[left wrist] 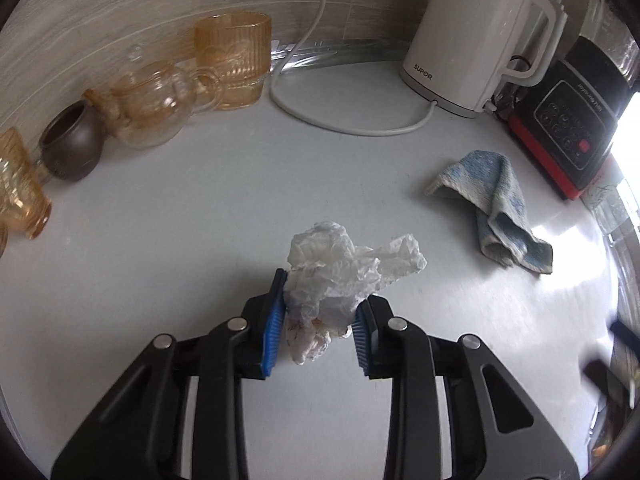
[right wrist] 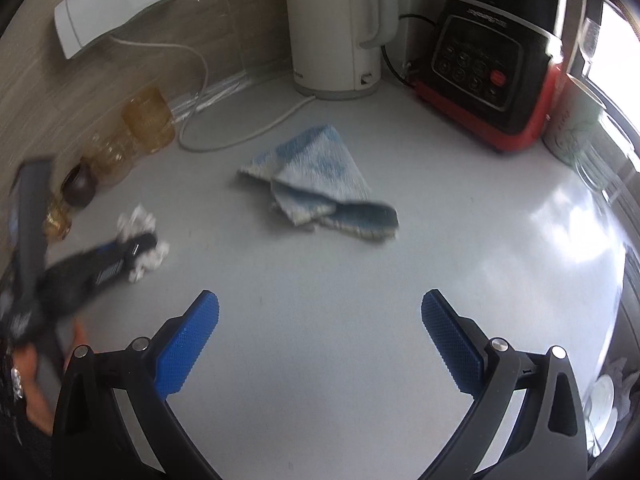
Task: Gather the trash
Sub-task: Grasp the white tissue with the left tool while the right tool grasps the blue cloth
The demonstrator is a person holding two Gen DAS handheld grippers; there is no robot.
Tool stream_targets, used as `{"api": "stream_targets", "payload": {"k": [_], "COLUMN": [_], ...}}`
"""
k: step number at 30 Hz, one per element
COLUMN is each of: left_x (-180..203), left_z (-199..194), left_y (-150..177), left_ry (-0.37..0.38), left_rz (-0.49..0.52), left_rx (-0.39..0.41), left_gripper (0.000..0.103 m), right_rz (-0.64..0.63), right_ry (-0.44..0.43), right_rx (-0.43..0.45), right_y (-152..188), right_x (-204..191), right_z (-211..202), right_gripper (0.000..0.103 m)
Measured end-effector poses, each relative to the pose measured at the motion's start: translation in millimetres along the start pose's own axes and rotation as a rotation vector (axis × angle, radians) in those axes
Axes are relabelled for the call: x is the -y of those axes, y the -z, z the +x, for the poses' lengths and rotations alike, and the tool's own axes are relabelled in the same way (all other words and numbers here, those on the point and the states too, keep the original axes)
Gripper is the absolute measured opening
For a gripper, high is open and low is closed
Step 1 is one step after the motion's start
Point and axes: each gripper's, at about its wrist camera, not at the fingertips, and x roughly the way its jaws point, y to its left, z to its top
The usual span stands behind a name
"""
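Observation:
A crumpled white paper wad point(left wrist: 340, 276) sits between the blue pads of my left gripper point(left wrist: 320, 312), which is shut on it just over the grey countertop point(left wrist: 200, 220). In the right wrist view the same wad point(right wrist: 138, 220) shows at the left with the blurred left gripper point(right wrist: 116, 264) on it. My right gripper point(right wrist: 320, 320) is open and empty above the bare counter, well to the right of the wad.
A blue-and-white cloth point(left wrist: 496, 208) point(right wrist: 320, 184) lies on the counter. A white kettle point(left wrist: 472, 32) with its cord point(left wrist: 320, 116) and a black-red appliance point(left wrist: 572, 128) stand at the back right. Amber glassware point(left wrist: 232, 60) and a brown pot point(left wrist: 72, 144) line the back left wall.

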Motion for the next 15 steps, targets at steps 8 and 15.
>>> {"api": "stream_targets", "payload": {"k": [8,15], "left_x": [-10.0,-14.9], "left_z": [-46.6,-62.5], "left_y": [36.4,54.9], "left_ry": [0.026,0.055], "left_rz": [0.001,0.007], "left_rx": [0.022,0.012], "left_gripper": [0.030,0.030], "right_rz": [0.080,0.114], "right_ry": [0.039,0.070], "right_rx": [-0.016,-0.033], "right_y": [-73.3,-89.0], "right_x": [-6.3,-19.8], "right_z": [75.8,110.5], "right_gripper": [0.101,0.101]}}
